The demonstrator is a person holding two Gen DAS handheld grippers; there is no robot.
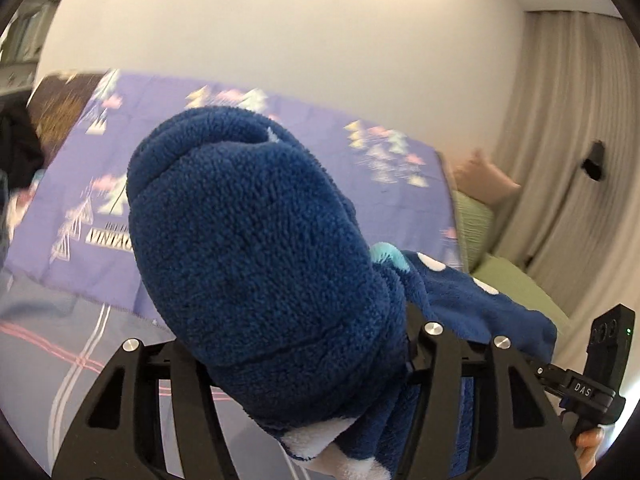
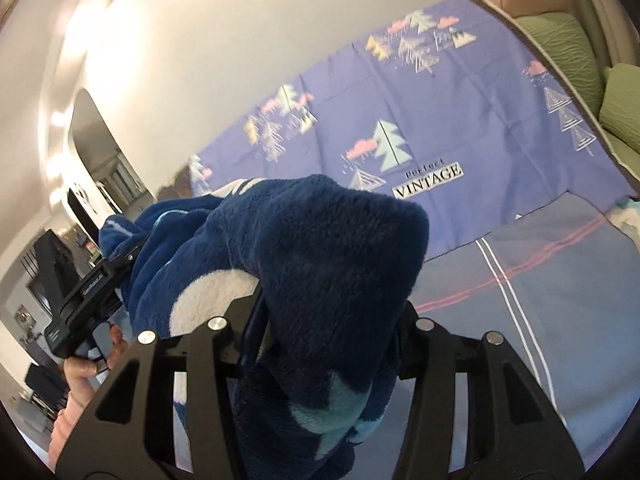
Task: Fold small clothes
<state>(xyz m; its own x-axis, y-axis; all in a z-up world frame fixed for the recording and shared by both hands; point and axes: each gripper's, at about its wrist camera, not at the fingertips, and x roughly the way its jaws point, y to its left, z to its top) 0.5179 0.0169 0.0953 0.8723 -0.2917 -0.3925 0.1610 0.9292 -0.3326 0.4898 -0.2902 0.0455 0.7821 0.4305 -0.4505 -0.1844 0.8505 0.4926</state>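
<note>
The left gripper fills the 6 o'clock edge of its own view, black slotted fingers splayed toward 7 and 5 o'clock, jaws partly closed and clamped on a thick bunch of the blue fleece garment, which bulges toward 12 o'clock. The right gripper sits the same way at 6 o'clock in its view, jaws pinching another bunch of that fleece. Each tool shows in the other's view: the right one at 4 o'clock, fingers of the right hand curled around its grip; the left one at 9 o'clock, held by the left hand.
</note>
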